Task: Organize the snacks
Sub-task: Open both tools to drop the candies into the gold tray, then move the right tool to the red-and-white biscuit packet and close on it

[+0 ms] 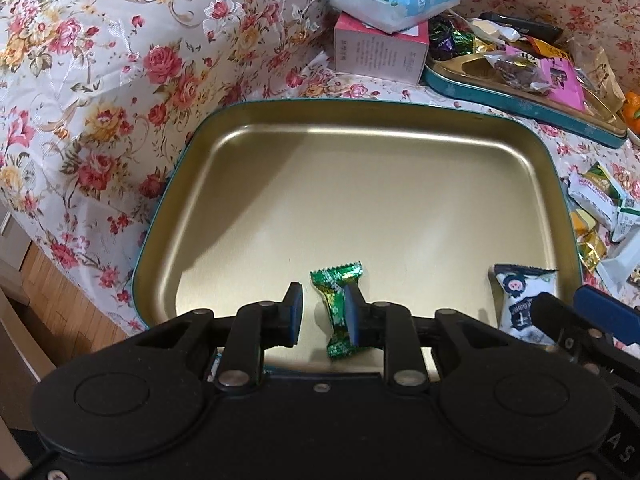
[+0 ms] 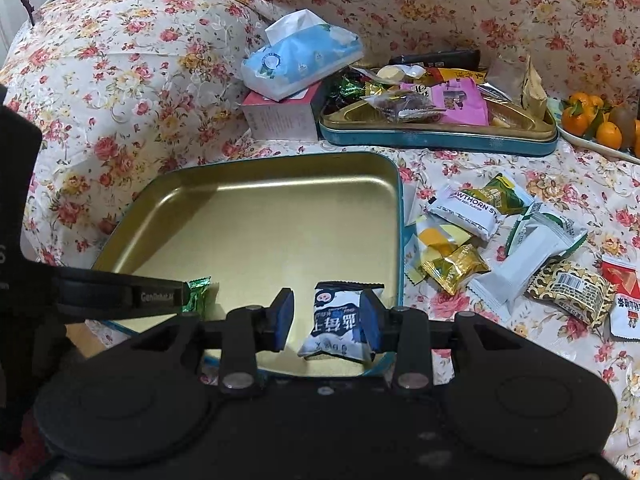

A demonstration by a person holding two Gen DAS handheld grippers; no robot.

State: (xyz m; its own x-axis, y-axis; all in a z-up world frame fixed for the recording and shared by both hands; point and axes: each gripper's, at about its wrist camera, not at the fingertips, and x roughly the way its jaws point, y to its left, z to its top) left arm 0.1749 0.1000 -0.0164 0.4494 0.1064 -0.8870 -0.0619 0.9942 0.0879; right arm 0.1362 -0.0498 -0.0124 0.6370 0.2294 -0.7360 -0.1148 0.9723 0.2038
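Note:
A gold tin tray (image 1: 360, 184) with a teal rim lies on the floral cloth; it also shows in the right wrist view (image 2: 260, 216). My left gripper (image 1: 322, 310) is open over the tray's near edge, and a green candy (image 1: 336, 304) lies in the tray against its right finger. My right gripper (image 2: 326, 318) is open around a white and dark blue snack packet (image 2: 338, 324) lying in the tray's near right corner. That packet (image 1: 520, 300) shows in the left wrist view too. Loose snack packets (image 2: 500, 240) lie on the cloth right of the tray.
A second teal tin (image 2: 440, 136) full of sweets stands behind the tray. A tissue pack (image 2: 300, 60) lies on a pink box (image 2: 280, 116) at the back. Oranges (image 2: 596, 120) sit at the far right. The table edge drops off at the left (image 1: 60, 280).

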